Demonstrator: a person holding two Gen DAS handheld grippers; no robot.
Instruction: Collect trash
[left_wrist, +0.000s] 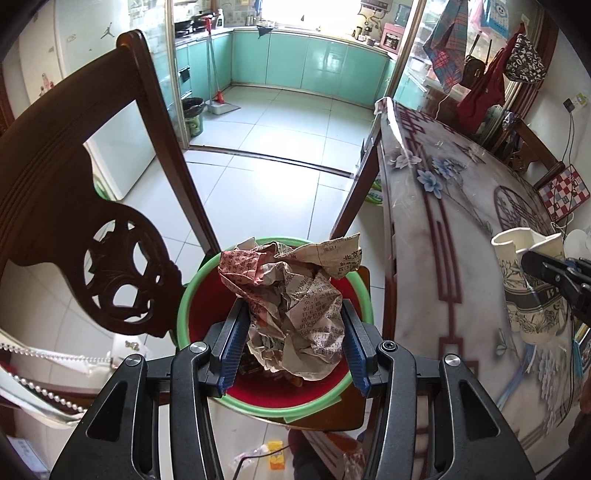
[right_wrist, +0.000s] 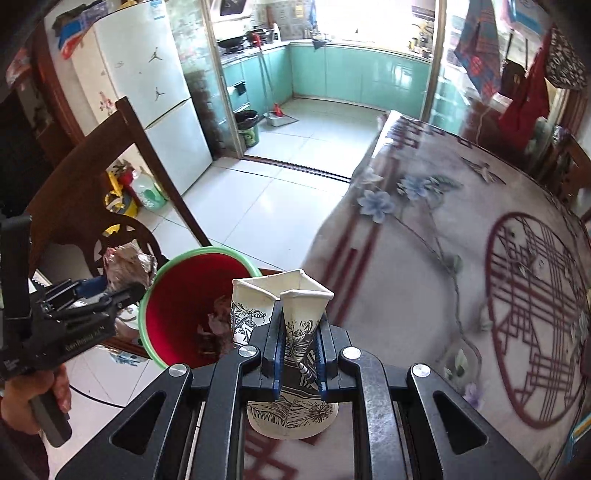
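My left gripper (left_wrist: 295, 325) is shut on a crumpled ball of newspaper (left_wrist: 295, 295), held right over the red bin with a green rim (left_wrist: 184, 306). From the right wrist view that same gripper (right_wrist: 122, 291) hangs with the newspaper (right_wrist: 127, 266) at the bin's (right_wrist: 177, 295) left edge. My right gripper (right_wrist: 299, 343) is shut on a white paper cup (right_wrist: 291, 295) with black drawings, squeezed flat in the middle, above the table's near edge beside the bin. The left wrist view shows the cup (left_wrist: 524, 291) at far right, pinched by the right gripper (left_wrist: 546, 271).
A carved dark wooden chair (left_wrist: 74, 206) stands left of the bin. The table (right_wrist: 443, 258) with a flowered cloth fills the right. Some trash lies in the bin's bottom (right_wrist: 214, 328). A hand (right_wrist: 22, 402) grips the left tool's handle. Tiled floor leads to a kitchen.
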